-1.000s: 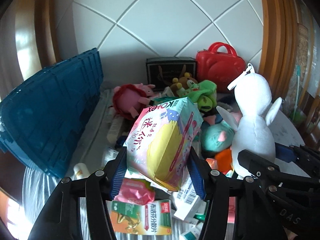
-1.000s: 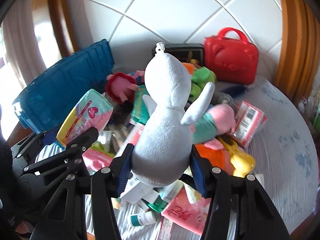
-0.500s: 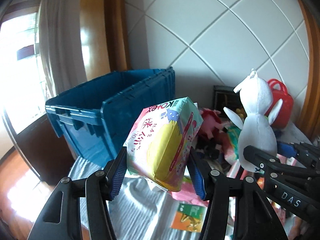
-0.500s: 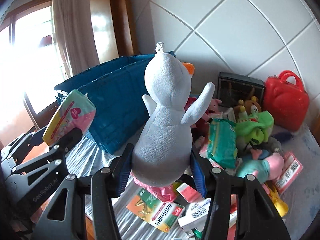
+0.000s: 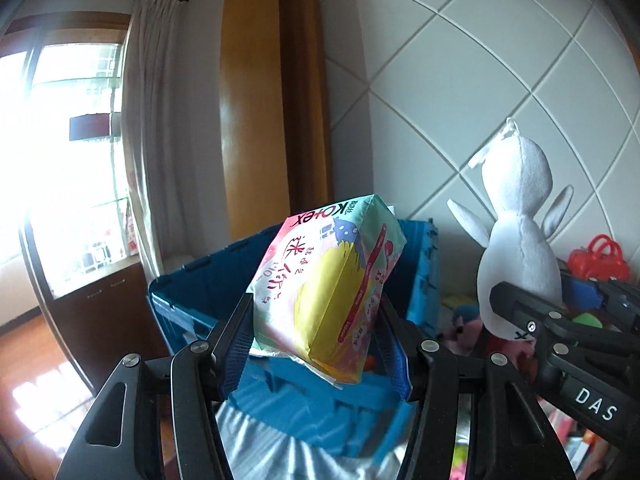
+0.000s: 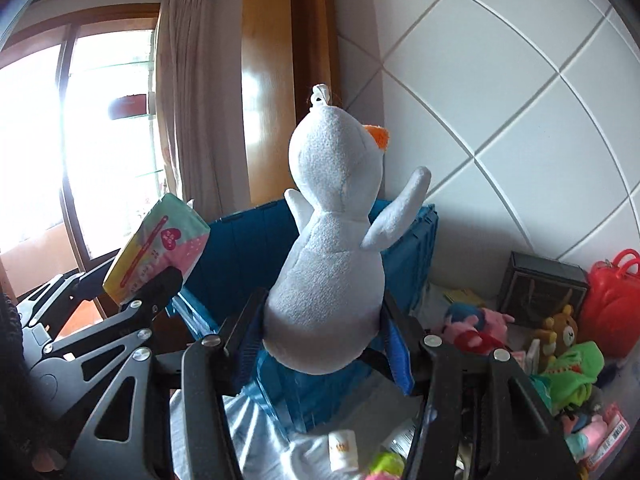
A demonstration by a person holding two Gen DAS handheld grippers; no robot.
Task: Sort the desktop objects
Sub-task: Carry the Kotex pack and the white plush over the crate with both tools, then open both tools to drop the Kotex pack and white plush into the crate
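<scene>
My left gripper [image 5: 316, 344] is shut on a pink, yellow and mint Kotex pack [image 5: 326, 288], held up in front of the blue plastic crate [image 5: 200, 292]. The right gripper [image 6: 324, 344] is shut on a white plush bird [image 6: 328, 264] with an orange beak, upright, also in front of the crate [image 6: 412, 264]. In the left wrist view the bird [image 5: 520, 240] hangs to the right of the pack. Seen from the right wrist, the pack [image 6: 160, 248] is at the left, in the other gripper's jaws.
A pile of plush toys [image 6: 568, 364], small boxes, a black box [image 6: 544, 288] and a red toy case [image 6: 612, 312] lies on the cloth-covered table at the right. White tiled wall behind; a window with a curtain [image 5: 156, 120] at the left.
Both grippers have risen and swung left with their loads, from above the toy pile to in front of the blue crate. The grips have not changed.
</scene>
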